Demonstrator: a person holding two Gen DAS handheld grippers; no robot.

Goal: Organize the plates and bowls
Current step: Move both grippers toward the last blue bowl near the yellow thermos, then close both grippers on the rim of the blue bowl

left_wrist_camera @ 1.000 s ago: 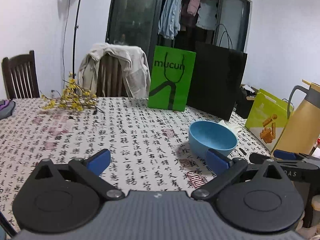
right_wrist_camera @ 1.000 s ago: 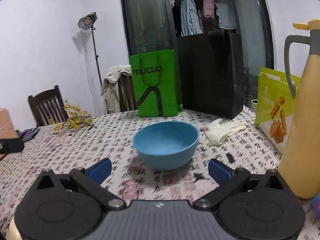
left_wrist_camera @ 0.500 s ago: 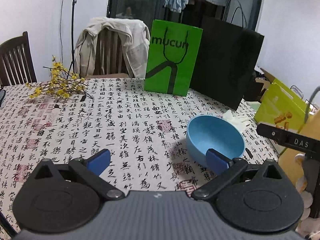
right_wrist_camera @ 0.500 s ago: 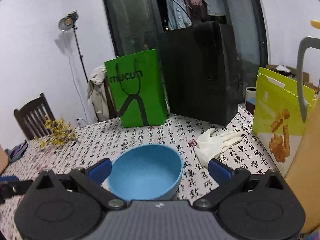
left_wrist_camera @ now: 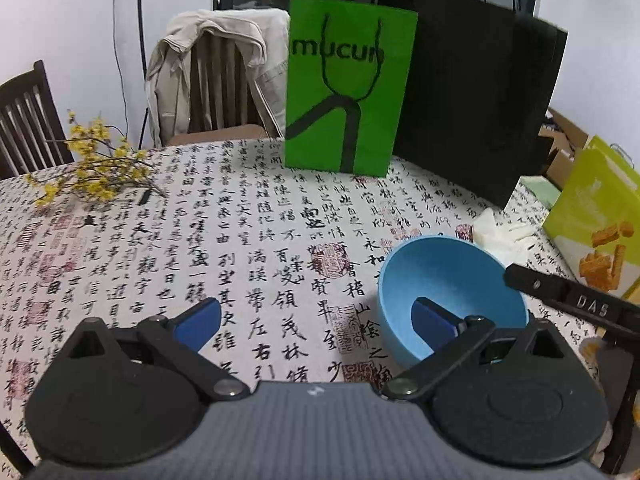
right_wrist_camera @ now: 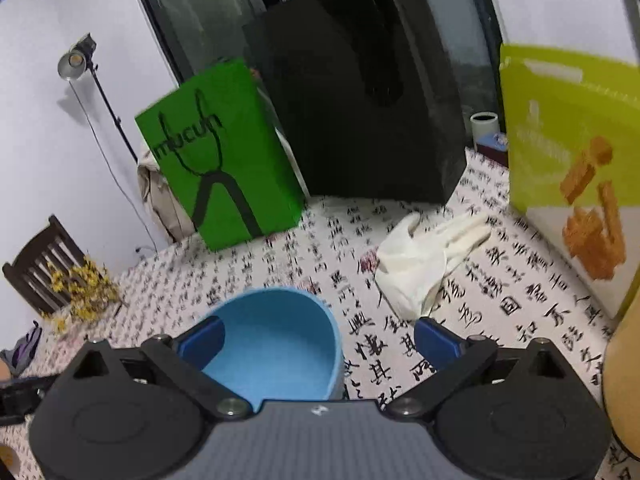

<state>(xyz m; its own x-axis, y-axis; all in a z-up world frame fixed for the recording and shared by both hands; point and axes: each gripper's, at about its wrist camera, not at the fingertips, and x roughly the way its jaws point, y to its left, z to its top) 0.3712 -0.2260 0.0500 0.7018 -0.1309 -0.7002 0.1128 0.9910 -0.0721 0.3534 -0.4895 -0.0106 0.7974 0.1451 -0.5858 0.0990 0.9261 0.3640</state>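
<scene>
Bowl (right_wrist_camera: 276,344), blue, upright, mouth up, on calligraphy-print worktop (left_wrist_camera: 240,240). Right claw (right_wrist_camera: 318,340) wide, jaws just narrowing slightly, near rim between them, untouched. Left claw (left_wrist_camera: 316,320) wide, empty. White glove (right_wrist_camera: 424,264) beside; green bag (left_wrist_camera: 348,88) reading "mucun" and black bag (left_wrist_camera: 472,96) behind.

Background items on and around the tabletop

Tabletop (left_wrist_camera: 248,240) carries a calligraphy-print cloth. Green "mucun" bag (left_wrist_camera: 348,84) stands upright at the far edge, black bag (left_wrist_camera: 476,92) just beside it. Yellow-green bag (right_wrist_camera: 576,152) at right. White glove (right_wrist_camera: 424,260) lies flat. Yellow flower sprig (left_wrist_camera: 92,168) at left. Jacket (left_wrist_camera: 216,60) draped over a chair.
</scene>
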